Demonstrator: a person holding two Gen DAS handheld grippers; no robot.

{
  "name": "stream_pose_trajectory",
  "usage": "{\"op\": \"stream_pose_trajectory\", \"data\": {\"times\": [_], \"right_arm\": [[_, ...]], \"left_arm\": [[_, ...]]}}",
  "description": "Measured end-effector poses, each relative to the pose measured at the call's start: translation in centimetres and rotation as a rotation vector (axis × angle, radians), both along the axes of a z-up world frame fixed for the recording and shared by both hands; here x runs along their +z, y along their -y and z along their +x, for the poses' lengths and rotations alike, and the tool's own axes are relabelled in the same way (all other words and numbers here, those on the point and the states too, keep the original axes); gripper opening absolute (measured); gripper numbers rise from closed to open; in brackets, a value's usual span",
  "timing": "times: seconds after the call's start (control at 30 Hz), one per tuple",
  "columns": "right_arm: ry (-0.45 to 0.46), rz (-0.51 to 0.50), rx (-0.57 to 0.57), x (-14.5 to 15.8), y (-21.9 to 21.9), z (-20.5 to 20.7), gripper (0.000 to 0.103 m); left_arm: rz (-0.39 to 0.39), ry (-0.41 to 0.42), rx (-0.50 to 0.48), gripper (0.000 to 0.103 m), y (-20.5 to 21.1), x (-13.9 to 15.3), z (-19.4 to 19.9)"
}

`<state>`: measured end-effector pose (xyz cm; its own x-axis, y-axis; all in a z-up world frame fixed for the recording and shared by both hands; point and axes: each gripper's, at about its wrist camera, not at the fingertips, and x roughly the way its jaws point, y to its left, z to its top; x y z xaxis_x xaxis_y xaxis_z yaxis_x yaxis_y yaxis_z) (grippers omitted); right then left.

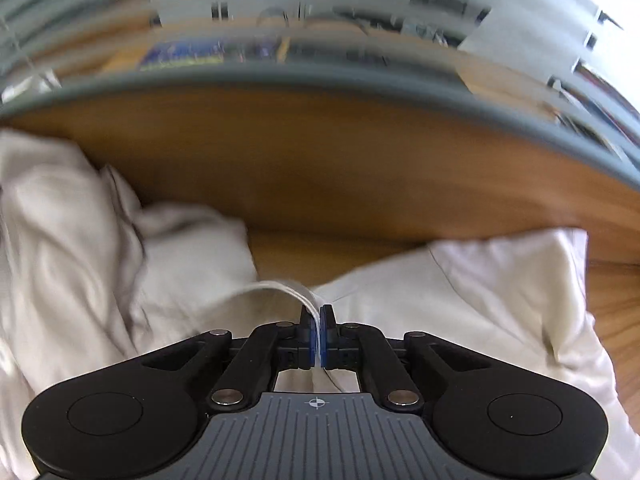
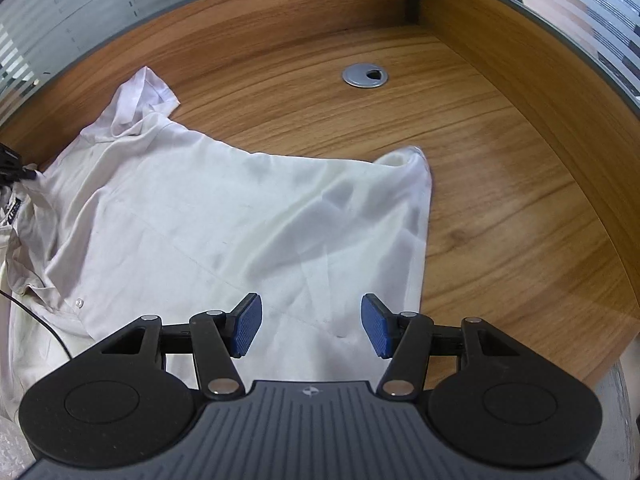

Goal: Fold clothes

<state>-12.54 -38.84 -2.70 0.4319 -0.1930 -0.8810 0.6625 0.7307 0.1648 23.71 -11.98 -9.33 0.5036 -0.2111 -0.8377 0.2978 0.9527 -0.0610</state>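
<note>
Shirt [image 2: 224,216] edge pinched in left gripper [image 1: 319,320]; right gripper [image 2: 311,326] open above.

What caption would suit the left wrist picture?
Left tool shut on a thin fold of the white shirt lying on the wooden desk.

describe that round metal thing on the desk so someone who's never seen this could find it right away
Start at the wooden desk and look toward its far corner, where the two wood back panels meet. Just in front of that corner, beyond the white shirt, a silver cable grommet sits flush in the desktop. It is the only round metal thing there, with a small dark opening at one side.
</note>
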Motion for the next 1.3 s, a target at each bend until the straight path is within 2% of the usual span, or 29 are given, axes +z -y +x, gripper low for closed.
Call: {"op": "stream_pose_trajectory", "data": {"times": [0.07, 0.13, 0.17, 0.2, 0.23, 0.3, 0.47, 0.6, 0.73, 0.87, 0.9, 0.93, 0.97, 1.03, 1.13, 1.3], "right_arm": [[-0.005, 0.003, 0.0, -0.2, -0.1, 0.0, 0.061], [-0.01, 0.005, 0.004, -0.4, -0.3, 0.2, 0.061], [-0.01, 0.004, 0.009, -0.4, -0.4, 0.4, 0.061], [-0.009, 0.004, 0.017, -0.4, -0.6, 0.6, 0.061], [-0.008, 0.001, 0.024, -0.4, -0.8, 0.8, 0.061], [0.001, -0.005, 0.044, -0.1, -1.4, 1.2, 0.061], [0.019, 0.003, 0.087, 0.2, -2.6, 2.0, 0.062], [0.015, 0.01, 0.107, 0.0, -3.5, 2.2, 0.062], [0.017, 0.011, 0.115, 0.2, -4.3, 2.0, 0.062], [0.019, 0.012, 0.11, 0.2, -4.9, 1.4, 0.063], [0.017, 0.011, 0.108, 0.2, -5.0, 1.2, 0.063], [0.014, 0.01, 0.105, 0.2, -5.1, 1.0, 0.063], [0.012, 0.009, 0.101, 0.2, -5.2, 0.8, 0.064], [0.011, 0.009, 0.091, 0.1, -5.4, 0.3, 0.066], [0.01, 0.018, 0.07, -0.2, -5.3, -0.4, 0.066], [-0.005, 0.034, 0.056, -1.0, -5.4, -0.7, 0.066]], "left_arm": [[0.006, -0.006, -0.016, 0.006, -0.4, 0.4, 1.2], [-0.005, -0.07, -0.051, 0.025, -0.8, 0.3, 2.5], [-0.022, -0.083, -0.067, 0.032, -1.2, 0.5, 2.8], [-0.038, -0.079, -0.086, 0.046, -1.7, 0.9, 2.9], [-0.041, -0.064, -0.103, 0.054, -2.2, 1.6, 2.6], [-0.045, -0.04, -0.137, 0.057, -3.2, 2.8, 2.1], [-0.031, -0.09, -0.177, 0.063, -5.6, 4.4, -0.3], [0.007, -0.162, -0.206, 0.063, -6.2, 3.5, -3.7], [0.048, -0.225, -0.22, 0.064, -5.6, 1.2, -6.9], [0.089, -0.222, -0.226, 0.062, -4.7, -0.9, -8.7], [0.099, -0.207, -0.231, 0.053, -4.6, -1.1, -9.0], [0.108, -0.193, -0.23, 0.027, -4.5, -1.2, -9.2], [0.112, -0.182, -0.221, 0.017, -4.5, -1.2, -9.1], [0.098, -0.158, -0.191, 0.006, -4.7, -0.8, -8.4], [0.098, -0.092, -0.146, 0.005, -4.9, 0.2, -7.0], [0.109, -0.06, -0.049, 0.006, -4.7, 0.5, -3.0]]}}
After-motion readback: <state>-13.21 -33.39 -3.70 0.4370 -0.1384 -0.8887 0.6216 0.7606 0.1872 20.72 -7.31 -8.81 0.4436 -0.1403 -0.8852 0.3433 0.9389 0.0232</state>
